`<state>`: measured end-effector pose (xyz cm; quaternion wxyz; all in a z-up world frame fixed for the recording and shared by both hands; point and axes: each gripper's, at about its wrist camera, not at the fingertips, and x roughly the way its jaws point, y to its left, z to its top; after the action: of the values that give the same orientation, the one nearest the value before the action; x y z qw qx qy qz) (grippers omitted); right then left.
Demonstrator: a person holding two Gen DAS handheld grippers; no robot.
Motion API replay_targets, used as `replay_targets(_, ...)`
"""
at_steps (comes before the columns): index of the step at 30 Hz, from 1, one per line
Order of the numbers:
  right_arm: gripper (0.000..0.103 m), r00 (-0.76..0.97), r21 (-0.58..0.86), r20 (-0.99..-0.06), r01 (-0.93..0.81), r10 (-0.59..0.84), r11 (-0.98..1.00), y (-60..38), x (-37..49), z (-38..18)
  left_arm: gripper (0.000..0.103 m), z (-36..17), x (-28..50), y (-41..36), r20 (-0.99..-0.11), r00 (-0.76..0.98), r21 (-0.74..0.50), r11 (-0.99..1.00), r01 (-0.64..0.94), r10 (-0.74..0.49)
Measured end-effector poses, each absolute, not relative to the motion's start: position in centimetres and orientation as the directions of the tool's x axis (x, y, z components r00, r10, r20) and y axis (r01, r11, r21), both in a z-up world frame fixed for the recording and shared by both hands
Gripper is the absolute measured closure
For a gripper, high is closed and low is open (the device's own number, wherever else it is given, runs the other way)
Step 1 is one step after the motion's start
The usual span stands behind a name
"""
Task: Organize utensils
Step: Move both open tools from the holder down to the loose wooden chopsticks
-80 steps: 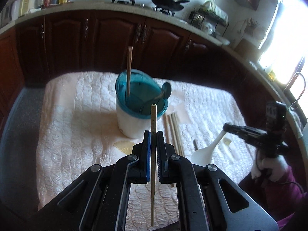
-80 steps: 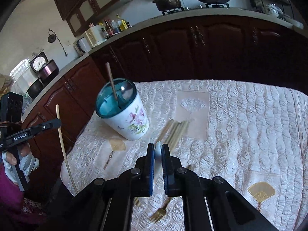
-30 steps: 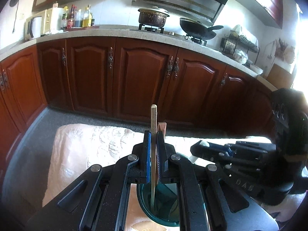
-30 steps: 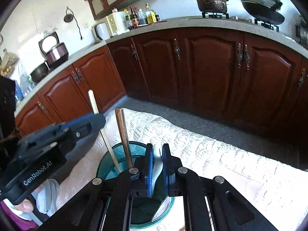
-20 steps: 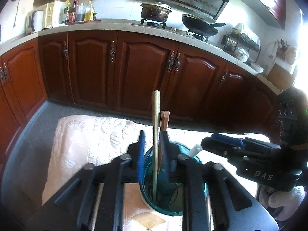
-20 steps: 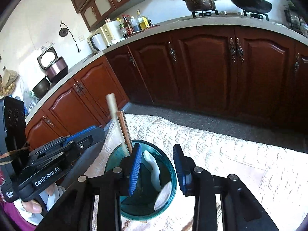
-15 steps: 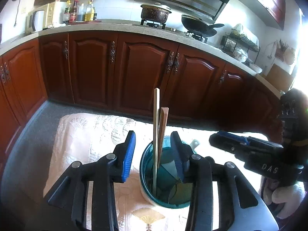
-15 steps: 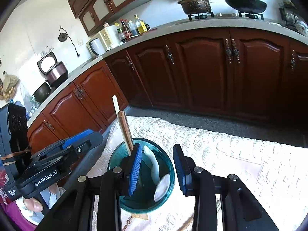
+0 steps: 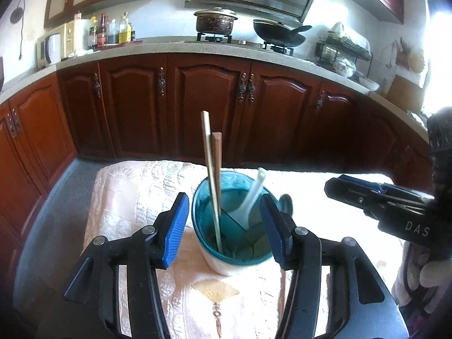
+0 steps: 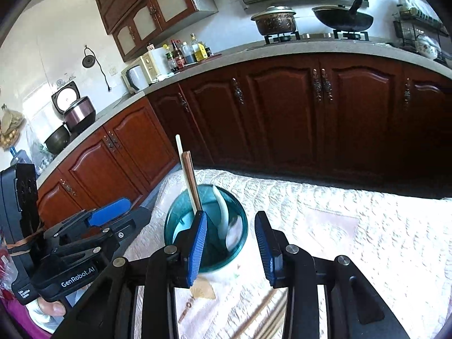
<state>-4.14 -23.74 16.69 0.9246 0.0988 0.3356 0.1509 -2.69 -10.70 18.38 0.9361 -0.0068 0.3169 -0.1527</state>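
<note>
Covering the table is a quilted cream cloth (image 9: 135, 192) with a fan motif, before dark red wooden cabinets (image 9: 203, 107) and a stone counter (image 10: 282, 49) carrying a pot and a wok. On the cloth stands the utensil cup (image 9: 226, 254), white outside with a teal rim; in it lean a pale chopstick (image 9: 207, 155), a brown chopstick (image 9: 217, 163) and a white spoon (image 9: 251, 197). The left gripper (image 9: 224, 227) has its jaws opening, nothing pressed between them. The right gripper (image 10: 230, 243) has its jaws apart and holds nothing. More chopsticks (image 10: 262, 319) lie blurred on the cloth.
</note>
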Motion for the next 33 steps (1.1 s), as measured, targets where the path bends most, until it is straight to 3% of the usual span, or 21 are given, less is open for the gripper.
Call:
replay_targets(20, 0.068, 0.720, 0.271, -0.643, -0.106, 0.262, 0.957, -27.6, -11.4, 14.0, 0.048, 16.6, -8.2, -14.1, -0.635, 0.681, -0.117, 0.917, 0.382, -0.365)
replay_targets(26, 0.068, 0.678, 0.297, -0.687, -0.065, 0.261, 0.953, -28.8, -12.0, 10.9, 0.048, 13.8, -8.6, -15.3, -0.694, 0.568, -0.188, 0.873, 0.450, -0.442)
replay_targets(33, 0.068, 0.612, 0.324, -0.742, -0.029, 0.273, 0.946, -29.4, -10.8, 6.6, 0.048, 7.4, -8.5, -18.1, -0.802, 0.443, -0.154, 0.856, 0.494, -0.400)
